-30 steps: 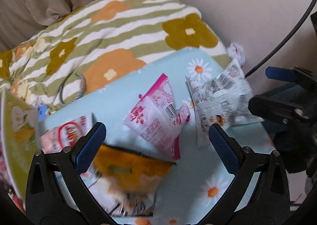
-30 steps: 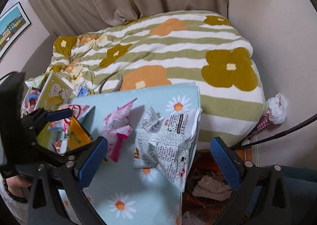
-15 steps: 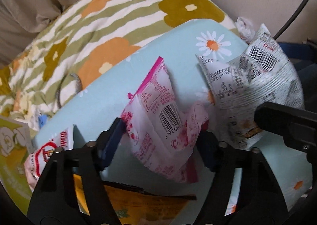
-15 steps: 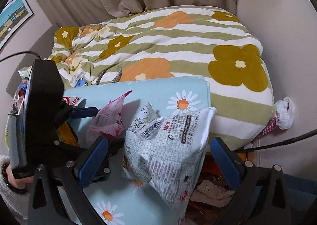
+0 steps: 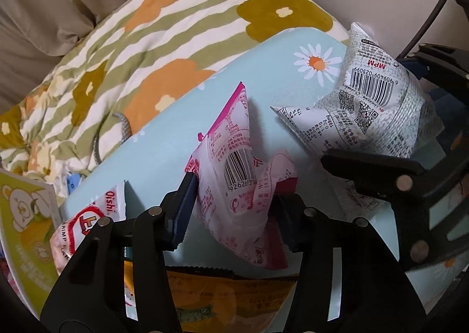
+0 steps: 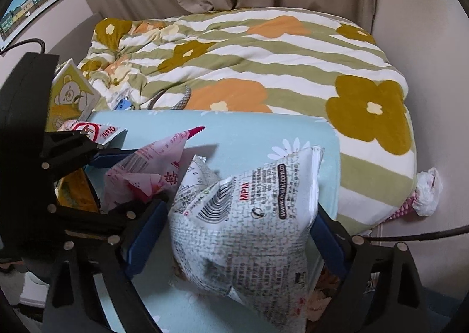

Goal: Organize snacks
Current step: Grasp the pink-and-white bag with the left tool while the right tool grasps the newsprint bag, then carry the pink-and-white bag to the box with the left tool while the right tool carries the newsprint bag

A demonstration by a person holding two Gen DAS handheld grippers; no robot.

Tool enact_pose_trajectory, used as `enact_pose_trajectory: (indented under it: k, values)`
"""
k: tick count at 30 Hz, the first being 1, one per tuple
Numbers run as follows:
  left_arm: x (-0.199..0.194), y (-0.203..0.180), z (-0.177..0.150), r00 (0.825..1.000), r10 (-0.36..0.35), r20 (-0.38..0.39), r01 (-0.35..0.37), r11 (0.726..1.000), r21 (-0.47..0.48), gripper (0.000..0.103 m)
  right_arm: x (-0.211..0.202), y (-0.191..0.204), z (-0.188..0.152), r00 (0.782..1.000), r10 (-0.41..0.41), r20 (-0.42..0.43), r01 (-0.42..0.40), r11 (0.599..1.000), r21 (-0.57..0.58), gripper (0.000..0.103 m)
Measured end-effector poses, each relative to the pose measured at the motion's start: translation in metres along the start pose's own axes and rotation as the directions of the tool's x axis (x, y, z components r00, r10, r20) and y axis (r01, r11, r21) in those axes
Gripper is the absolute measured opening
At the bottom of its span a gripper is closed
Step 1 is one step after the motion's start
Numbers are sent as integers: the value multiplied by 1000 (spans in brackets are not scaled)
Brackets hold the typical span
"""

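Both packets gripped: left gripper [image 5: 234,210] fingers clamp the crinkled pink-and-white snack packet [image 5: 237,186], right gripper [image 6: 231,242] pinches the grey-printed white snack bag [image 6: 249,230], above the daisy-print blue pad [image 5: 263,75]. Lift gently, don't crush.

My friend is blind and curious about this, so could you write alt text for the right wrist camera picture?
The right gripper clamps a grey-and-white snack bag between its blue pads above a light blue daisy-print surface. To its left the left gripper pinches a pink-and-white snack packet; behind lies a striped floral quilt.
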State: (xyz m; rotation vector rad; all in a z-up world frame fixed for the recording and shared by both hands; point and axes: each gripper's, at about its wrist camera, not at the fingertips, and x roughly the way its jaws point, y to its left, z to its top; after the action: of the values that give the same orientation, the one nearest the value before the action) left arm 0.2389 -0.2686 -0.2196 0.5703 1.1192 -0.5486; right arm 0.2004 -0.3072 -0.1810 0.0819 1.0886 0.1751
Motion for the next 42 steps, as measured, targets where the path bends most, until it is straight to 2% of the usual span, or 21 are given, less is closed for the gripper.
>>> enact_pose_trajectory:
  k: [2, 7, 11, 19, 29, 37, 42]
  values:
    - [-1, 2, -1, 1000, -2, 1, 2, 1000, -3, 48, 4, 0, 0, 1000, 15, -16, -15, 1000, -11, 83]
    - [-3, 6, 0, 1000, -9, 4, 9, 1000, -12, 47, 11, 3, -3, 998, 49, -50, -51, 998, -30, 71]
    - [-9, 8, 2, 1000, -18, 16, 18, 1000, -18, 44, 9, 3, -4, 997, 54, -47, -55, 998, -19, 67]
    - [-29, 9, 9, 998, -41, 57, 43, 999, -32, 40, -12, 1, 0, 997, 71, 0, -71, 997, 18, 66]
    - [-63, 6, 16, 991, -59, 122, 65, 997, -43, 39, -49, 1, 7, 998, 45, 52, -46, 999, 17, 66]
    - [-119, 20, 20, 972, -79, 221, 102, 990, -95, 39, -92, 15, 22, 994, 38, 103, -38, 999, -4, 66]
    - [-163, 42, 7, 955, -68, 289, 117, 981, -154, 39, -120, 39, 38, 988, 52, 143, -46, 998, -46, 66]
